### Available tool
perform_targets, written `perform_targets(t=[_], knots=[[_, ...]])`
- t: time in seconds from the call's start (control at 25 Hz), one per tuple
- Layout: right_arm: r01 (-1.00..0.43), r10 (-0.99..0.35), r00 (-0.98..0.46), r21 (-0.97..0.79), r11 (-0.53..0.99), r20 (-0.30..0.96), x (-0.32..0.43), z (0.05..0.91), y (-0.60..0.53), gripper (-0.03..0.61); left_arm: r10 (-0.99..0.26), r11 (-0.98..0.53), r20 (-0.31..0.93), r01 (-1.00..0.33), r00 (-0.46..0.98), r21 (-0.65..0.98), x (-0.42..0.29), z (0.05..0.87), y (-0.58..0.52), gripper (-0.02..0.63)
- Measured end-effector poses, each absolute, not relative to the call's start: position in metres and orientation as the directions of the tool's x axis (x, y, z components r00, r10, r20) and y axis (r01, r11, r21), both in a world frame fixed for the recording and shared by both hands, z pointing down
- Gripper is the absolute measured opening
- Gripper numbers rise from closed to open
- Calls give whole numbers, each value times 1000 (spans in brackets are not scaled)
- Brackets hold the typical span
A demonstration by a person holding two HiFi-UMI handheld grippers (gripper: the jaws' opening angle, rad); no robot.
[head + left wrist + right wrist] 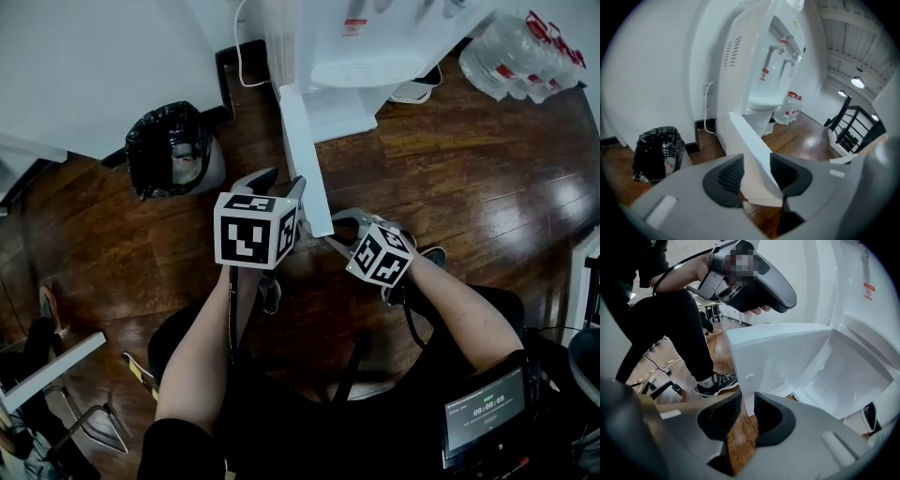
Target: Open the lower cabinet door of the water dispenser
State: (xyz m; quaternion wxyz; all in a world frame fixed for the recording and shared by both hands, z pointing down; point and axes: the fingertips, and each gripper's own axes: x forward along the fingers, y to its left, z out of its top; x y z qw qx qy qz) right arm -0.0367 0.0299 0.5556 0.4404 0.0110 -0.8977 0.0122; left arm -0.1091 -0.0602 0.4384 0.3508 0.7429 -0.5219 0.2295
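Note:
The white water dispenser [366, 47] [759, 61] stands against the wall. Its lower cabinet door [305, 150] [750, 140] [778, 357] is swung out over the wood floor. My left gripper [279, 183] [757, 173] straddles the door's free edge near its top corner, and the panel fills the gap between the pads. My right gripper [336, 228] [747, 416] is just right of the door's outer end, low down. Its jaws stand a narrow gap apart, with floor showing between them and the door's bottom corner just past the tips. The open white cabinet interior [848, 376] shows behind the door.
A bin lined with a black bag [169, 150] [656, 150] stands left of the dispenser. A pack of water bottles [520, 56] [792, 105] lies to its right. A cable [239, 47] runs down the wall. The person's shoe [715, 380] is close behind the door.

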Motion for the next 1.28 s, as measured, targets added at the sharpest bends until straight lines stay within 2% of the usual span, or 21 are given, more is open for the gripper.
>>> perform_targets(t=[0.16, 0.32, 0.48, 0.56, 0.76, 0.96, 1.16, 1.28], knots=[[4, 2, -618, 1, 1000, 786, -56, 555, 38, 86, -641, -189, 693, -943, 331, 275, -123, 426, -67, 189], [38, 17, -635, 10, 999, 772, -76, 551, 45, 67, -578, -235, 735, -935, 354, 265, -116, 441, -51, 189], [67, 49, -639, -7, 998, 767, -89, 551, 50, 67, -533, -315, 803, -943, 266, 103, -125, 463, -41, 196], [73, 55, -640, -10, 997, 766, -92, 550, 51, 67, -534, -322, 810, -944, 242, 71, -131, 463, -40, 195], [87, 57, -645, -1, 996, 762, -99, 549, 52, 67, -491, -266, 790, -927, 366, 264, -119, 458, -29, 181], [98, 68, -651, -4, 995, 756, -108, 548, 54, 64, -472, -326, 801, -917, 368, 230, -116, 463, -21, 201], [105, 60, -653, 12, 994, 755, -124, 548, 56, 64, -478, -298, 796, -921, 371, 250, -132, 463, -20, 196], [104, 48, -658, 28, 994, 751, -133, 547, 56, 20, -485, -264, 794, -927, 366, 266, -144, 461, -20, 187]])
